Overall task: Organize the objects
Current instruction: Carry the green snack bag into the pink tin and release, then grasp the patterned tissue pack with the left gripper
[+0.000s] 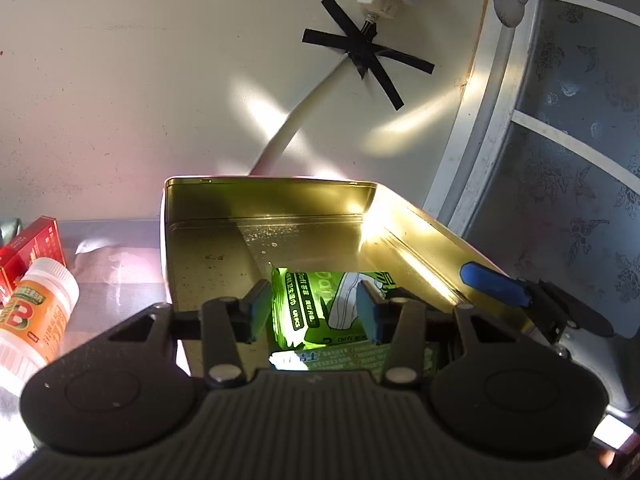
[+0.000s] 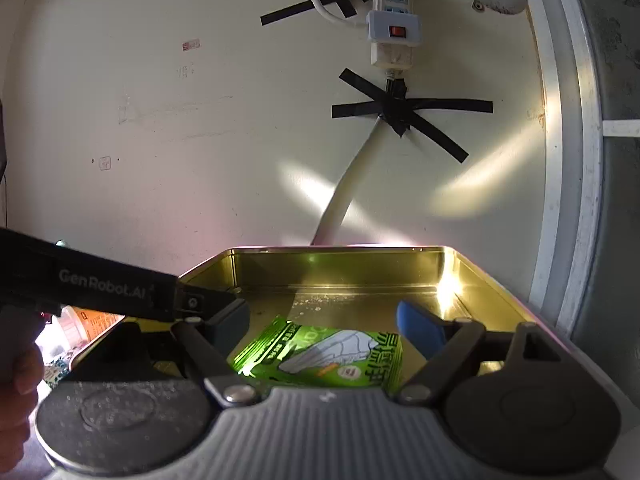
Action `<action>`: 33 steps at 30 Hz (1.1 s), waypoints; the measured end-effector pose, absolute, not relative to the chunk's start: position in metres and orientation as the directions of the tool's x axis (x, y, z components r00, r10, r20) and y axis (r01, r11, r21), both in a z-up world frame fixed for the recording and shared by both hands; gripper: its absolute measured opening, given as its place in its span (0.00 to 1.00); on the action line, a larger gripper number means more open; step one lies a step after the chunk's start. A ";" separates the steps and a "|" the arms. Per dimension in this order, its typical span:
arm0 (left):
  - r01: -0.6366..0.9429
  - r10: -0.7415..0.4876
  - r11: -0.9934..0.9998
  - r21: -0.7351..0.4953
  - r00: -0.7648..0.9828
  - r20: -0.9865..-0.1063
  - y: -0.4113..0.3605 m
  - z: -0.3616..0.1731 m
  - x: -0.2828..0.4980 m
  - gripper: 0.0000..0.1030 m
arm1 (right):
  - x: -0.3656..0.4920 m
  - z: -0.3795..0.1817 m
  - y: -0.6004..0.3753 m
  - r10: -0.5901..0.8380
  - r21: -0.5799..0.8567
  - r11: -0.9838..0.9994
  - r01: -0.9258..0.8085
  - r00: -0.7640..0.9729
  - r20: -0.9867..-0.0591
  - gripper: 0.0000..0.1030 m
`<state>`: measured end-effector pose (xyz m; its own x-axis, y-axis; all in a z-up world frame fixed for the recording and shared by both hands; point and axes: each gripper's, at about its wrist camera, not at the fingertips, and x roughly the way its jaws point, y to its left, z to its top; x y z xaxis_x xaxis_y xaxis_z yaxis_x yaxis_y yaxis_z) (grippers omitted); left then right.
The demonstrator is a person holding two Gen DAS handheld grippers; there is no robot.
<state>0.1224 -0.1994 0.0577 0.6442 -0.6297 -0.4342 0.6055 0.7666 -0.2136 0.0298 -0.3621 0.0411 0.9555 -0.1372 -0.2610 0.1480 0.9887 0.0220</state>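
Partly organized: green packet lying flat inside gold tin, right claw spread wide and empty above it, left claw narrower, grip unclear; bottle and red box left on worktop

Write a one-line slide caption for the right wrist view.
Right gripper open above a green packet lying in the gold tin.

Gold tin; bright green packet, white shoe print. White bottle, orange label. Red box. Blue tong pads. Black tape cross on cream wall.
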 end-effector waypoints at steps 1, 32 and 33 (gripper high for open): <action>0.605 -0.635 0.765 -0.222 0.647 -0.423 -0.190 0.061 0.118 0.48 | 0.026 0.042 -0.359 -0.142 0.009 0.989 0.148 0.960 -0.243 0.82; 0.389 -0.593 0.804 -0.449 0.584 -0.555 -0.024 0.007 0.135 0.45 | 0.043 0.018 -0.170 0.209 -0.065 0.950 -0.305 0.778 -0.593 0.48; 0.388 -0.601 0.798 -0.461 0.571 -0.560 -0.026 0.004 0.139 0.44 | 0.048 0.017 -0.167 0.195 -0.069 0.954 -0.292 0.778 -0.598 0.51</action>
<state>0.1393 -0.0256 0.0039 0.5710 -0.6006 -0.5596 0.3876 0.7982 -0.4612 0.0482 -0.1665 0.0166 0.7776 0.1947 -0.5979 -0.2916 0.9541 -0.0685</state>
